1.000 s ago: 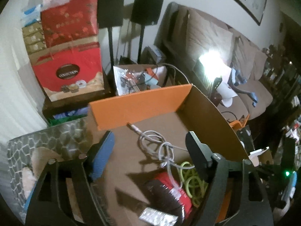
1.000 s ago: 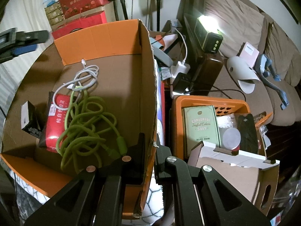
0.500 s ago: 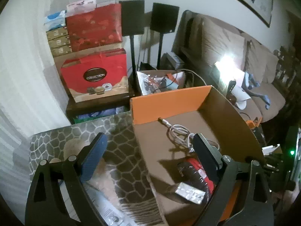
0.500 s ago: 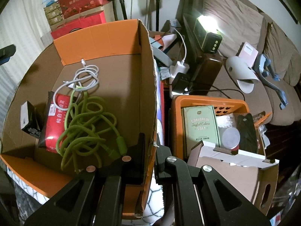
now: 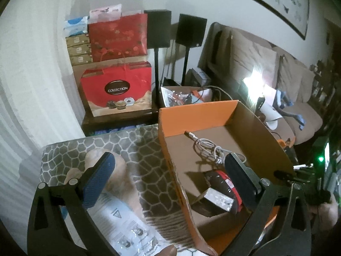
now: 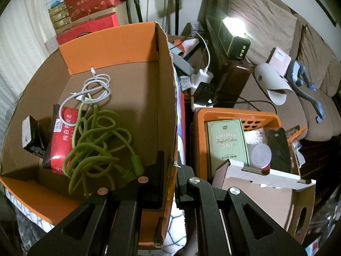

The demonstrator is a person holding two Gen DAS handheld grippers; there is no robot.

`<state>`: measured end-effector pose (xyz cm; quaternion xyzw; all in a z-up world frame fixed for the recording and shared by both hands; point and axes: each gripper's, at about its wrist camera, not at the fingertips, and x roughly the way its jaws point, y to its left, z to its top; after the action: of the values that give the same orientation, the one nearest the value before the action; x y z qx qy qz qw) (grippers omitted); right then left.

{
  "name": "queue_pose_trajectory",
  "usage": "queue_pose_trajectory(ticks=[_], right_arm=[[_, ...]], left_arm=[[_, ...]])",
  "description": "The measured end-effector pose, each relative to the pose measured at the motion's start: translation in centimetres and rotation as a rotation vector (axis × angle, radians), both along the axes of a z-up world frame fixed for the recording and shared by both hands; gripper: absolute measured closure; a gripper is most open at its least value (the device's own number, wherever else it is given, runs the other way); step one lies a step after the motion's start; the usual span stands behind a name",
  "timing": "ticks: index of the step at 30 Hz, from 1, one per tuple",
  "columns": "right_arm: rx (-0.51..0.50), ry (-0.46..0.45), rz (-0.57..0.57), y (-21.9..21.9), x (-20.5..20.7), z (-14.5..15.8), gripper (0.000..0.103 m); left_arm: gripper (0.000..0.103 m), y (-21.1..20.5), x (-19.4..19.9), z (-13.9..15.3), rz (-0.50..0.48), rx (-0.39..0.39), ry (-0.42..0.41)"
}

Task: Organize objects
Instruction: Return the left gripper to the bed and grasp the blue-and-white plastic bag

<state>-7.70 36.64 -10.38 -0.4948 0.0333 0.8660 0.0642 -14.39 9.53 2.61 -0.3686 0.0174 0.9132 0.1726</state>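
An orange cardboard box (image 6: pixel 132 42) holds a green cable (image 6: pixel 98 136), a white cable (image 6: pixel 96 87), a red packet (image 6: pixel 61 132) and a small black-and-white box (image 6: pixel 29 134). My right gripper (image 6: pixel 170 168) is shut on the box's right wall (image 6: pixel 168 111). My left gripper (image 5: pixel 168 177) is open and empty, its fingers astride the box's left wall (image 5: pixel 170 155). The box (image 5: pixel 266 136), white cable (image 5: pixel 206 147) and red packet (image 5: pixel 223 181) also show in the left wrist view. A white printed plastic packet (image 5: pixel 127 224) lies on the patterned cloth (image 5: pixel 145 149) below the left finger.
Red gift bags (image 5: pixel 117 89) and stacked boxes stand at the back left, beside two speakers on stands (image 5: pixel 157 32). An orange basket (image 6: pixel 240 117) with a green tin sits right of the box. A sofa (image 6: pixel 266 32) and a lit lamp (image 6: pixel 234 34) lie behind.
My left gripper has pulled back and moved left, from over the box's inside to astride its left wall; the cloth and white packet have come into view. The right gripper has stayed clamped on the box wall.
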Motion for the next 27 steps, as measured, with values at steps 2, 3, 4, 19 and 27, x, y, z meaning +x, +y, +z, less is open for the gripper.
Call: queue_pose_trajectory(ticks=[2,3,4,19,27], right_arm=[[0.002,0.000,-0.001,0.0,0.0,0.0,0.096],[0.003,0.000,-0.001,0.0,0.0,-0.1,0.096],[0.004,0.000,-0.001,-0.1,0.0,-0.1,0.096],[0.008,-0.001,-0.001,-0.2,0.0,-0.2,0.096],[0.010,-0.002,-0.001,-0.2,0.0,-0.2,0.096]], left_arm=[[0.001,-0.4,0.4,0.1,0.005,-0.002,0.011],[0.001,-0.6,0.7,0.1,0.009,-0.007,0.018],[0.003,-0.9,0.9,0.1,0.010,-0.010,0.021],[0.006,-7.6,3.7,-2.0,0.073,-0.021,-0.026],[0.005,-13.8,5.3,-4.5,0.181,0.011,-0.069]])
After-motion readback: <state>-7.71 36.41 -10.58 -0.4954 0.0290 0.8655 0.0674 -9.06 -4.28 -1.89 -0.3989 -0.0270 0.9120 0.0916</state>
